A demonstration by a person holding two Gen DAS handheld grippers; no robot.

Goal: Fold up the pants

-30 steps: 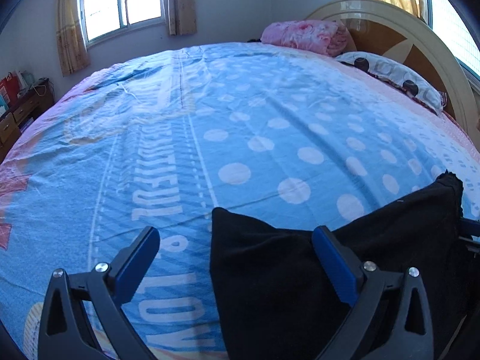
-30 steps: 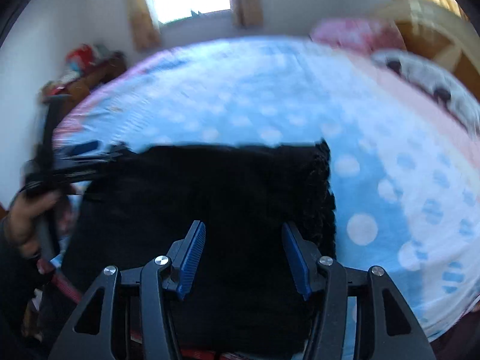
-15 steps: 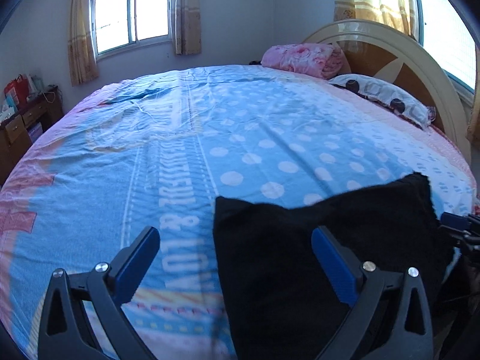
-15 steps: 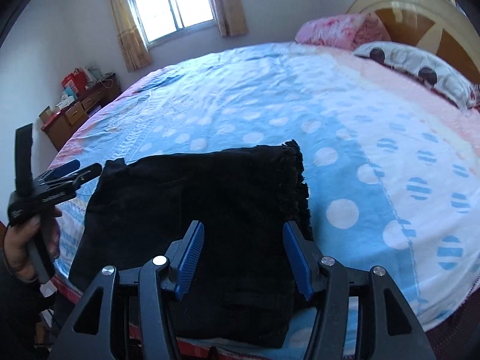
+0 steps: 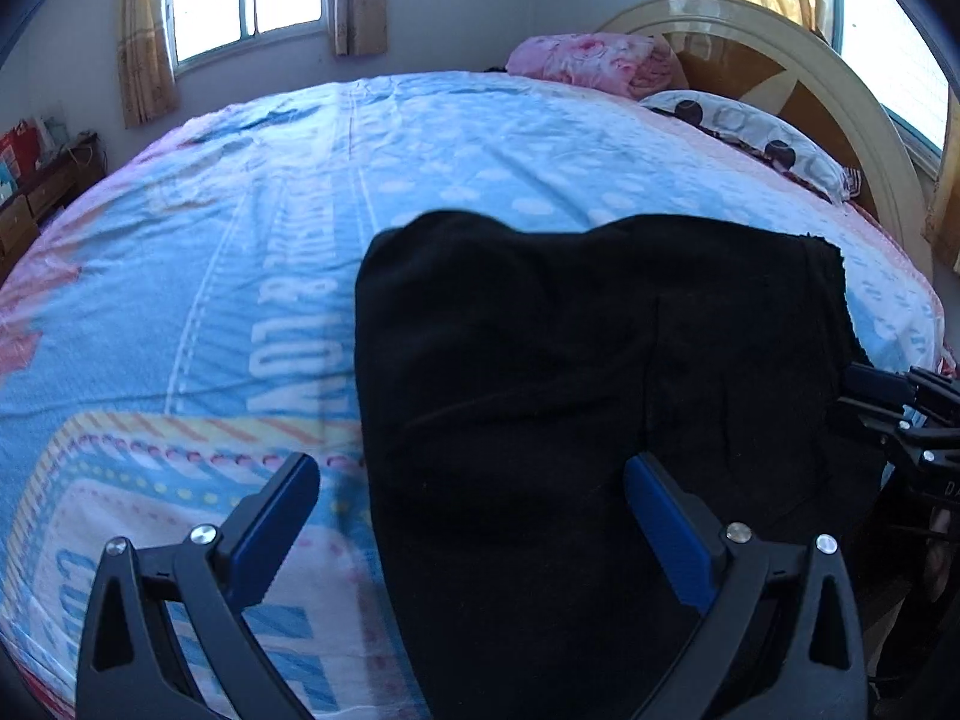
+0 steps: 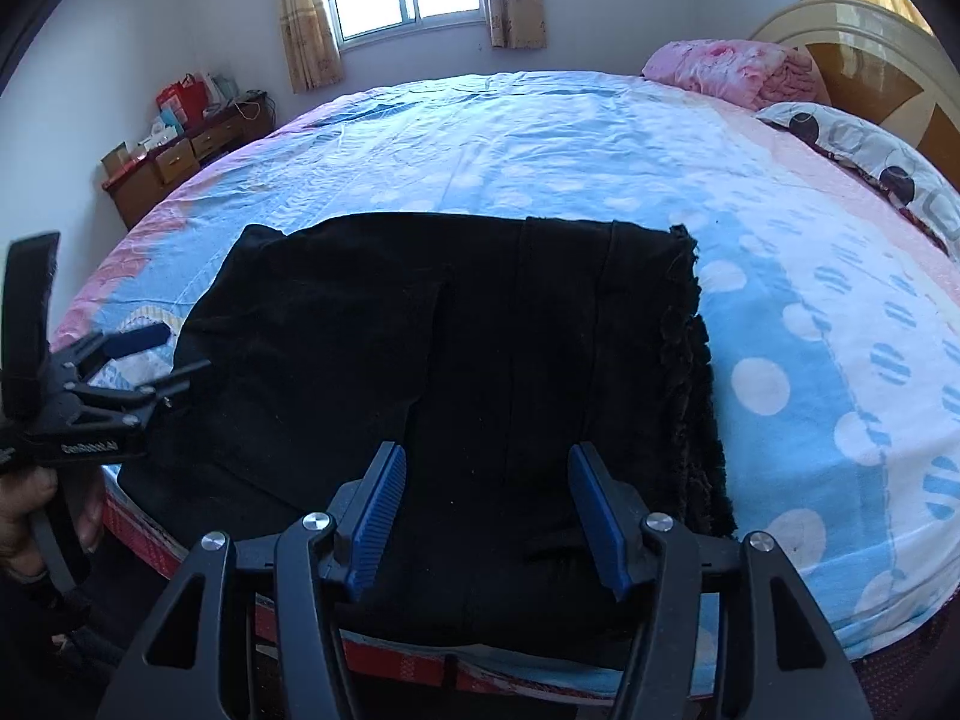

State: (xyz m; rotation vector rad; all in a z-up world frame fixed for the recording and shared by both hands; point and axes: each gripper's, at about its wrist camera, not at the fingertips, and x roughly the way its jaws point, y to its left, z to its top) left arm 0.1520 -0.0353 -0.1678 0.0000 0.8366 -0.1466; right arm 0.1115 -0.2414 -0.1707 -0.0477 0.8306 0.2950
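Observation:
Black pants (image 5: 570, 372) lie folded into a flat rectangle on the blue dotted bed sheet (image 5: 240, 240), close to the bed's near edge. In the right wrist view the pants (image 6: 456, 360) have a frayed edge on the right. My left gripper (image 5: 468, 480) is wide open: one finger over the sheet, the other over the cloth. Seen from the right wrist, the left gripper (image 6: 156, 354) hovers at the pants' left edge, held by a hand (image 6: 36, 504). My right gripper (image 6: 487, 462) stands open above the pants' near part with nothing held. The right gripper (image 5: 888, 396) shows at the pants' right side.
A pink folded blanket (image 5: 594, 63) and a dotted pillow (image 5: 744, 132) lie by the curved headboard (image 5: 852, 120) at the far right. A wooden dresser (image 6: 180, 162) with boxes stands by the far left wall. The bed's red front edge (image 6: 390, 666) runs just below the pants.
In the left wrist view the pants have slid from the lower right toward the middle and more of the sheet's near border shows. The right wrist view has gone from blurred to steady. Both grippers stay open.

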